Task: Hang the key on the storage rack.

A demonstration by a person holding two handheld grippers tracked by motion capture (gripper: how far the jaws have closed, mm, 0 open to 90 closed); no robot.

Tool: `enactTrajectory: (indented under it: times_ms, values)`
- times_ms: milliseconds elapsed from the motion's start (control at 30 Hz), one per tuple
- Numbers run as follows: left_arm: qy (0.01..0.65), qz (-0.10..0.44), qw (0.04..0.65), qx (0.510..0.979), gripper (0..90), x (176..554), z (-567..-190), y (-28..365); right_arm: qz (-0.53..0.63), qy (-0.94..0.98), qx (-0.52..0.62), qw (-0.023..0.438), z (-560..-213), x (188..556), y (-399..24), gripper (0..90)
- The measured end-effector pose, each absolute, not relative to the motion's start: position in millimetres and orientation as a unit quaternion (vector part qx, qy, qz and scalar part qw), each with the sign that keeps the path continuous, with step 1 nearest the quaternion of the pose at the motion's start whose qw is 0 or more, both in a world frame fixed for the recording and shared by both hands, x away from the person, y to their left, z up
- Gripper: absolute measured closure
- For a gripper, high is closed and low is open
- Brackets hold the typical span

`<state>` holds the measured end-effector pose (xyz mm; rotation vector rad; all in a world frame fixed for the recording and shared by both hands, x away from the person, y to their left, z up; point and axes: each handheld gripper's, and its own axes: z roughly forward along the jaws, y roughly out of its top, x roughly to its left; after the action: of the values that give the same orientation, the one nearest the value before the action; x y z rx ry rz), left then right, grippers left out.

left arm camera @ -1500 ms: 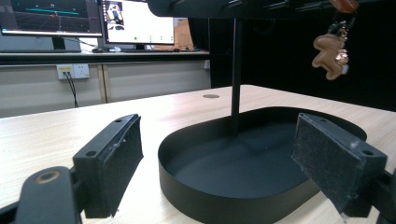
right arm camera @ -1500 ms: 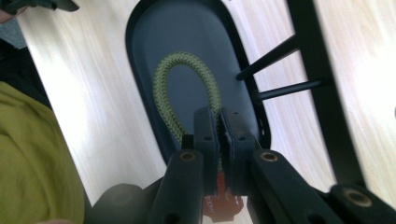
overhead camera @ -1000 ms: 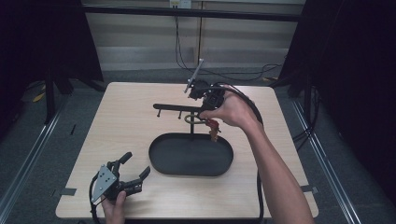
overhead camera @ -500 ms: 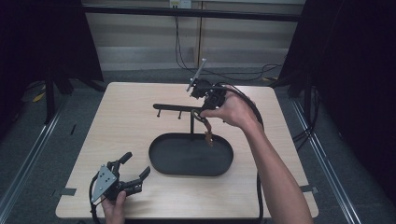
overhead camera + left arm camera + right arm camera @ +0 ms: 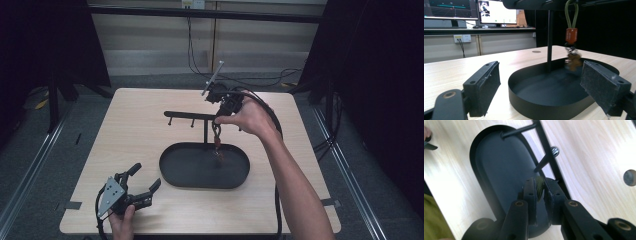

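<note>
while the right claw [image 5: 539, 188] pinches its green loop [image 5: 571, 13], keychain [image 5: 571, 37] hanging vertical, keys downward, left claw [image 5: 549, 85] open

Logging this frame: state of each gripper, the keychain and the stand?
left gripper: open, holding nothing, low over table.
right gripper: jaws just easing apart, green loop still between them.
keychain: hanging over tray, swinging.
stand: upright in tray.

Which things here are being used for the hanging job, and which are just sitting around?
In use:
right gripper
green loop with keys
black stand
black tray

Sitting around:
left gripper, open, resting on the table
monitors
wall socket
</note>
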<state>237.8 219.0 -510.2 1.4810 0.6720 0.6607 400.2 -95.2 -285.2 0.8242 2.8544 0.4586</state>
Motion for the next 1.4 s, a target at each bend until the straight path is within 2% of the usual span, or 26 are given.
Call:
enactTrajectory:
  times_ms: [367,667,700,933,1133,1167,1400]
  values:
    - [0.295,0.287,0.641,0.647,15.7,237.9,-510.3,218.6,0.16,0.944,0.285,0.043,-287.8,399.2,-104.9,76.5]
    - [0.294,0.287,0.638,0.651,15.7,237.9,-510.0,219.3,0.193,0.935,0.297,0.035,-284.9,388.6,-116.7,61.8]
    - [0.294,0.287,0.639,0.65,15.7,237.9,-510.1,219.1,0.205,0.932,0.297,0.034,-285.2,384.4,-120.2,56.0]
    - [0.295,0.286,0.64,0.649,15.7,237.7,-510.1,218.9,0.259,0.918,0.295,0.063,-294.7,369.8,-127.9,41.1]
    - [0.294,0.287,0.638,0.651,15.7,237.8,-510.0,219.3,0.3,0.903,0.298,0.082,-300.6,360.3,-134.8,35.5]
    - [0.295,0.287,0.639,0.649,15.7,237.8,-510.0,219.0,0.321,0.894,0.299,0.09,-304.0,354.6,-137.9,31.5]
    - [0.294,0.287,0.639,0.651,15.7,237.8,-510.0,219.1,0.36,0.875,0.304,0.109,-317.1,339.4,-148.7,28.5]
